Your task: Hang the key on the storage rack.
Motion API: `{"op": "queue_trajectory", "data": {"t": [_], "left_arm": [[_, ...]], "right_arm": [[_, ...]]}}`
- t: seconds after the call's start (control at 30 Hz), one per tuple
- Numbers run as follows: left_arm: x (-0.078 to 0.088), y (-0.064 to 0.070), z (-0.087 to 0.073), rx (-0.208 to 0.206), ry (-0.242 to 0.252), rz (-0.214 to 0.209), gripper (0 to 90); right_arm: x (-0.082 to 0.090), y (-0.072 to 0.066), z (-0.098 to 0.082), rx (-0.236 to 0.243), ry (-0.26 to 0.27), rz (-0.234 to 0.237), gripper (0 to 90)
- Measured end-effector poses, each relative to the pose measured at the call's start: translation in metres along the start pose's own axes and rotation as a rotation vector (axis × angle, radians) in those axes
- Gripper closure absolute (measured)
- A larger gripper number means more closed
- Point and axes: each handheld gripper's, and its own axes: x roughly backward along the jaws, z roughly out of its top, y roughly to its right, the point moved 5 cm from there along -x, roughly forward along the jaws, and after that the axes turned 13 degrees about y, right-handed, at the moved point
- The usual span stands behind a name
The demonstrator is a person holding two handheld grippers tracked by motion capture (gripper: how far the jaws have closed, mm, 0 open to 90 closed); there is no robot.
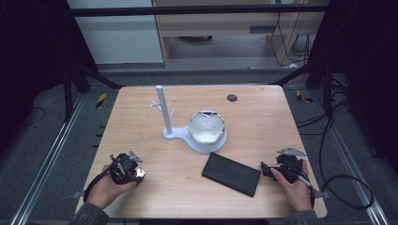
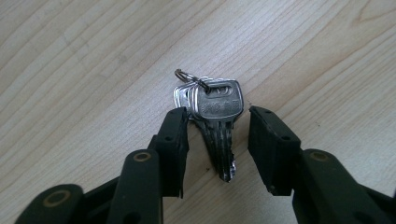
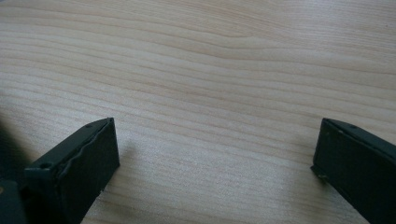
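Note:
A bunch of silver keys [image 2: 218, 99] on a small ring lies flat on the wooden table [image 2: 93, 56]. My left gripper [image 2: 219, 115] points down over it with a black jaw on either side of the key blades. The jaw on the left of that view is at the keys' edge, and a gap remains at the other jaw. In the high view the left gripper [image 1: 133, 169] sits at the front left with the keys [image 1: 140, 174] glinting at its tip. My right gripper [image 1: 268, 169] rests at the front right, and in the right gripper view it [image 3: 215, 140] stands wide open over bare wood.
A black flat pouch [image 1: 231, 174] lies between the two hands. A white post with pegs [image 1: 162, 110] rises mid-table from a white base that also carries a white bowl-like piece [image 1: 206, 126]. A dark round spot [image 1: 232, 98] marks the far side.

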Motion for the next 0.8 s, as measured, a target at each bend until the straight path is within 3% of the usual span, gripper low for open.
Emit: {"op": "queue_trajectory", "data": {"t": [0.17, 0.27, 0.63, 0.8], "left_arm": [[-0.0001, -0.0013, 0.0000, 0.013, 0.002, -0.026, 68.5], [0.0005, -0.0031, -0.0006, 0.009, -0.009, -0.041, 79.4], [0.0035, -0.0029, 0.0028, -0.008, -0.005, -0.039, 83.1], [0.0085, 0.0000, 0.0059, -0.039, -0.010, -0.037, 83.3]], "right_arm": [[0.0000, 0.0000, 0.0000, 0.000, 0.000, 0.000, 0.4], [0.0000, 0.0000, 0.0000, 0.000, 0.000, 0.000, 0.4], [0.0000, 0.0000, 0.0000, 0.001, 0.000, 0.000, 0.4], [0.0002, -0.0001, -0.0001, 0.001, 0.000, 0.001, 0.4]]}}
